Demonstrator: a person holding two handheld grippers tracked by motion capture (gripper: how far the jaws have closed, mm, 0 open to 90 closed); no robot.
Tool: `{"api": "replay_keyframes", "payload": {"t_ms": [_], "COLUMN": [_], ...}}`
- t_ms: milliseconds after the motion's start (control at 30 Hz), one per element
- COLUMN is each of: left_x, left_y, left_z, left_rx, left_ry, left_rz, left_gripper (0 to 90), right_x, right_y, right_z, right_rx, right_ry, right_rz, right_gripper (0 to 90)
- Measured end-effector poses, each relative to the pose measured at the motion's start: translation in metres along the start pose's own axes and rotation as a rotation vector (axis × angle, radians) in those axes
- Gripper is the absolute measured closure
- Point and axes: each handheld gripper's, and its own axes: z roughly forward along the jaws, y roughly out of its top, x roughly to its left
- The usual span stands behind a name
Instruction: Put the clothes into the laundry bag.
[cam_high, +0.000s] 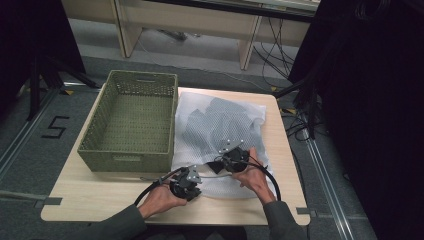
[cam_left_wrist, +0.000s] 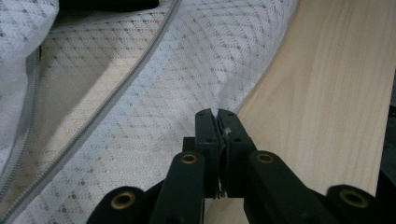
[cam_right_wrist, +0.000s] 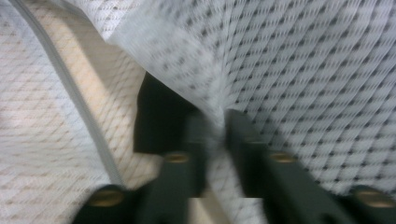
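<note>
My left gripper (cam_left_wrist: 217, 113) pinches the near edge of the white mesh bag (cam_high: 220, 125), which lies right of the green basket (cam_high: 131, 120) on the table (cam_high: 100, 192). My right gripper (cam_right_wrist: 217, 122) clamps a mesh fold.

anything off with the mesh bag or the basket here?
Nothing damaged or spilled. The mesh bag lies rumpled rather than flat, its left edge against the basket, with dark contents showing through. Both grippers, left and right, are shut on its mesh near the front edge. The basket sits square.
</note>
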Motion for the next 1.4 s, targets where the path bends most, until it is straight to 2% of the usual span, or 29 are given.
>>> {"api": "replay_keyframes", "payload": {"t_ms": [100, 167, 200, 233, 267, 300, 333, 367, 433, 500, 533, 567, 600, 633, 667, 733, 800, 833, 867, 900, 967, 1033, 1167, 1200, 1233, 1267, 1300, 1367, 1400], "left_x": [0.0, 0.0, 0.0, 0.0, 0.0, 0.001, 0.0, 0.001, 0.0, 0.0, 0.0, 0.0, 0.001, 0.001, 0.001, 0.001, 0.001, 0.001, 0.001, 0.001, 0.001, 0.001, 0.001, 0.0, 0.001, 0.001, 0.0, 0.001, 0.0], "left_y": [0.0, 0.0, 0.0, 0.001, 0.0, 0.001, 0.0, 0.001, 0.0, 0.0, 0.0, 0.0, 0.001, 0.001, 0.001, 0.001, 0.001, 0.0, 0.0, 0.0, 0.0, 0.0, 0.0, -0.001, 0.0, 0.0, 0.0, 0.0, 0.0], "left_z": [0.0, 0.0, 0.0, 0.0, 0.0, -0.001, 0.0, 0.0, 0.0, -0.001, 0.0, 0.0, -0.002, -0.002, -0.002, -0.001, -0.002, -0.001, -0.001, -0.001, -0.001, -0.001, -0.001, 0.0, -0.001, 0.0, -0.001, -0.001, 0.0], "left_rx": [0.004, -0.001, -0.001, 0.004, 0.007, 0.015, -0.003, 0.004, -0.002, 0.012, 0.005, 0.005, 0.022, 0.022, 0.022, 0.016, 0.022, 0.019, 0.013, 0.01, 0.013, 0.014, 0.013, -0.003, 0.006, 0.002, 0.003, 0.0, 0.003], "left_ry": [-0.001, 0.003, 0.003, -0.016, -0.002, 0.002, 0.006, 0.005, 0.005, 0.003, 0.005, 0.005, 0.011, 0.011, 0.011, 0.013, 0.01, 0.01, 0.009, 0.01, 0.009, 0.003, 0.0, 0.001, 0.0, -0.005, 0.0, 0.005, 0.001], "left_rz": [0.001, 0.0, 0.0, 0.005, -0.003, 0.016, 0.0, 0.018, 0.003, 0.014, 0.015, 0.015, 0.048, 0.046, 0.046, 0.043, 0.048, 0.045, 0.037, 0.037, 0.038, 0.032, 0.017, -0.001, 0.009, -0.003, -0.004, 0.013, -0.004], "left_gripper": [86.8, 86.9, 87.0, 87.0, 87.2, 87.2, 87.3, 87.5, 87.7, 87.9, 88.1, 88.3, 88.5, 88.6, 88.7, 88.8, 88.8, 88.8, 88.8, 88.9, 88.8, 88.8, 88.7, 88.7, 88.7, 88.7, 88.7, 88.7, 88.7], "right_x": [0.002, 0.006, 0.006, 0.007, 0.013, 0.014, 0.016, 0.017, 0.014, 0.009, 0.008, 0.008, 0.0, -0.003, -0.003, -0.012, -0.026, -0.026, -0.031, -0.037, -0.038, -0.04, -0.039, -0.038, -0.037, -0.037, -0.035, -0.032, -0.027], "right_y": [0.006, 0.006, 0.006, 0.006, 0.003, 0.002, 0.001, 0.001, 0.002, 0.004, 0.004, 0.004, 0.006, 0.007, 0.007, 0.009, 0.012, 0.012, 0.012, 0.012, 0.012, 0.012, 0.012, 0.012, 0.012, 0.012, 0.011, 0.011, 0.009], "right_z": [-0.011, -0.014, -0.014, -0.012, -0.001, 0.005, 0.011, 0.017, 0.022, 0.026, 0.029, 0.029, 0.034, 0.034, 0.034, 0.039, 0.047, 0.047, 0.049, 0.051, 0.051, 0.045, 0.032, 0.026, 0.011, 0.011, -0.005, -0.013, -0.026], "right_rx": [-0.039, -0.031, -0.031, -0.015, 0.023, 0.047, 0.059, 0.07, 0.073, 0.062, 0.047, 0.047, 0.048, 0.053, 0.053, 0.046, 0.04, 0.04, 0.032, 0.023, 0.024, 0.013, 0.001, -0.018, -0.045, -0.045, -0.05, -0.056, -0.053], "right_ry": [0.043, 0.115, 0.115, 0.144, 0.179, 0.19, 0.19, 0.185, 0.181, 0.138, 0.123, 0.123, 0.09, 0.067, 0.067, 0.016, -0.06, -0.06, -0.083, -0.077, -0.079, -0.075, -0.02, -0.04, 0.006, 0.006, 0.029, 0.047, 0.074], "right_rz": [0.015, 0.057, 0.057, 0.041, 0.034, 0.024, 0.018, 0.004, 0.018, 0.023, 0.051, 0.051, 0.049, 0.082, 0.082, 0.092, 0.113, 0.113, 0.119, 0.145, 0.14, 0.149, 0.147, 0.137, 0.137, 0.137, 0.129, 0.146, 0.147], "right_gripper": [90.0, 90.0, 90.0, 90.0, 90.0, 90.0, 90.0, 90.0, 90.0, 90.0, 90.0, 90.0, 90.0, 90.0, 90.0, 90.0, 90.0, 90.0, 90.0, 90.0, 90.0, 90.0, 90.0, 90.0, 90.0, 90.0, 90.0, 90.0, 90.0]}}
